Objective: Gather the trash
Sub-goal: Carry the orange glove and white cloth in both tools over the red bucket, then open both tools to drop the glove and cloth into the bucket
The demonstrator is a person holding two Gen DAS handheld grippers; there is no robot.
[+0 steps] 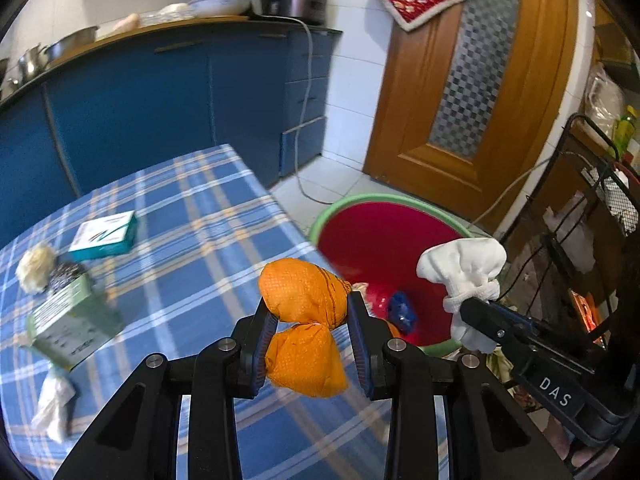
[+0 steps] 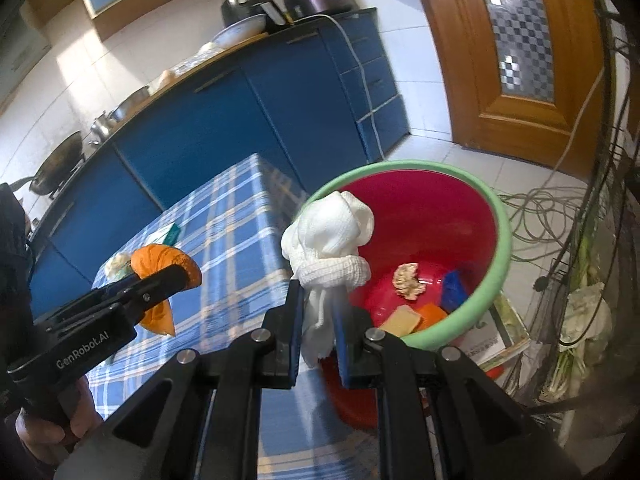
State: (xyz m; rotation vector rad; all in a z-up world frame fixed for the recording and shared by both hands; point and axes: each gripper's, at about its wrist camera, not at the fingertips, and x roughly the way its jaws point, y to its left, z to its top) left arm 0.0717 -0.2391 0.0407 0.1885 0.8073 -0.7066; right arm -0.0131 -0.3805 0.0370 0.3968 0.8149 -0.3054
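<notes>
My left gripper [image 1: 310, 312] is shut on a knotted orange cloth bundle [image 1: 304, 296], held above the table's right edge; it also shows in the right wrist view [image 2: 164, 266]. My right gripper [image 2: 318, 300] is shut on a knotted white gauze cloth [image 2: 332, 232], held over the near rim of the red bin with a green rim [image 2: 502, 232]. The white cloth also shows in the left wrist view [image 1: 464, 268], beside the bin [image 1: 360, 232]. Scraps lie inside the bin: a crumpled beige wad [image 2: 408, 282], a blue piece [image 2: 454, 290] and orange pieces.
On the blue plaid tablecloth [image 1: 208, 232] lie a teal-and-white box [image 1: 106, 236], a green box [image 1: 74, 320], a cream wad [image 1: 34, 266] and white tissue [image 1: 54, 404]. Blue cabinets stand behind, a wooden door [image 1: 460, 92] at right, a wire rack [image 1: 588, 208] and cables [image 2: 560, 216] by the bin.
</notes>
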